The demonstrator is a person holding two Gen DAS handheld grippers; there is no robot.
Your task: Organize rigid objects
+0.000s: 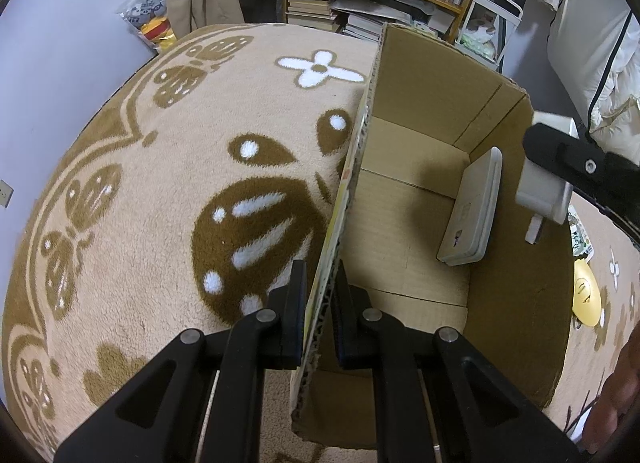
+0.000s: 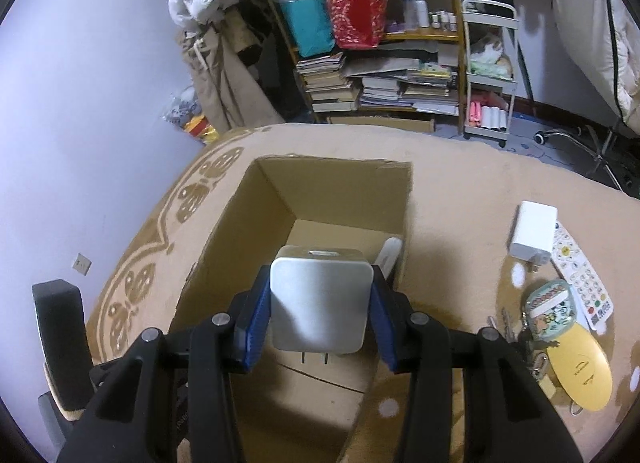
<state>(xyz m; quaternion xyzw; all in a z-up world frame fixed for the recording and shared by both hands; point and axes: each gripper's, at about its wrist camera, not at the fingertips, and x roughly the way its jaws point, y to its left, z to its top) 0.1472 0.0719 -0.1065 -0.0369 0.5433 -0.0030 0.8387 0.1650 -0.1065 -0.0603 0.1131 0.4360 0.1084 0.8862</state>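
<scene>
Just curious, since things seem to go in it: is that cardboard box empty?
No. A flat white case already leans inside the cardboard box against one wall; the right gripper holds a white charger above the opening.

Home, likely bedroom: patterned rug (image 1: pixel 160 191), cluttered bookshelf (image 2: pixel 380 63), bedding (image 1: pixel 592 47).

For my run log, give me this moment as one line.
left hand-held gripper: shut on cardboard box wall | right hand-held gripper: holds white charger over box | inside: white case
</scene>
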